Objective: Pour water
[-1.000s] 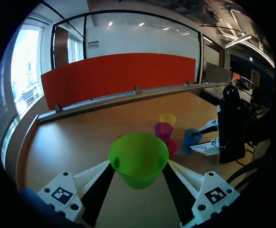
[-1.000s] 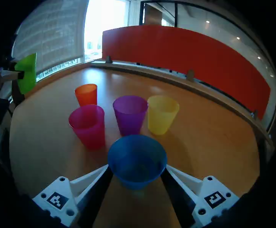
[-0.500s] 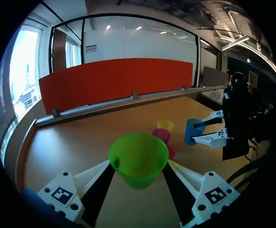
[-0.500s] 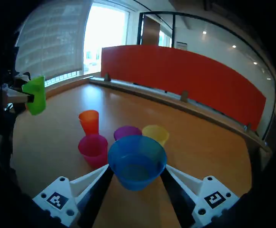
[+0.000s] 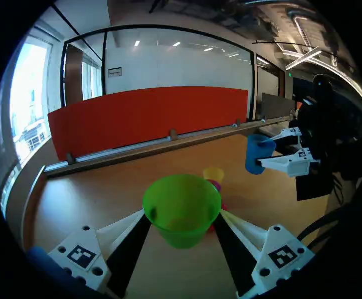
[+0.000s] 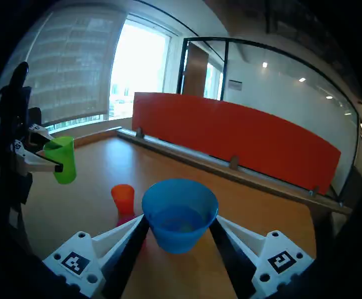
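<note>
My left gripper (image 5: 182, 215) is shut on a green cup (image 5: 182, 207), upright and lifted above the wooden table (image 5: 96, 189). My right gripper (image 6: 180, 223) is shut on a blue cup (image 6: 180, 212), also upright and raised; a pale sheen lies at its bottom. In the left gripper view the blue cup (image 5: 255, 153) hangs at the right, high over the table. In the right gripper view the green cup (image 6: 64, 159) hangs at the left. On the table between them stand a yellow cup (image 5: 213, 174) and an orange cup (image 6: 123, 198); other cups are mostly hidden behind the held ones.
A red partition (image 5: 146, 117) with a rail runs along the table's far edge. Bright windows (image 6: 136, 74) lie beyond it, and glass walls stand behind. A person in dark clothing (image 5: 320, 129) holds the far gripper at the table's right end.
Both grippers have risen with their cups. The blue cup went from table height to well above the standing cups, which now sit lower and partly hidden in both views.
</note>
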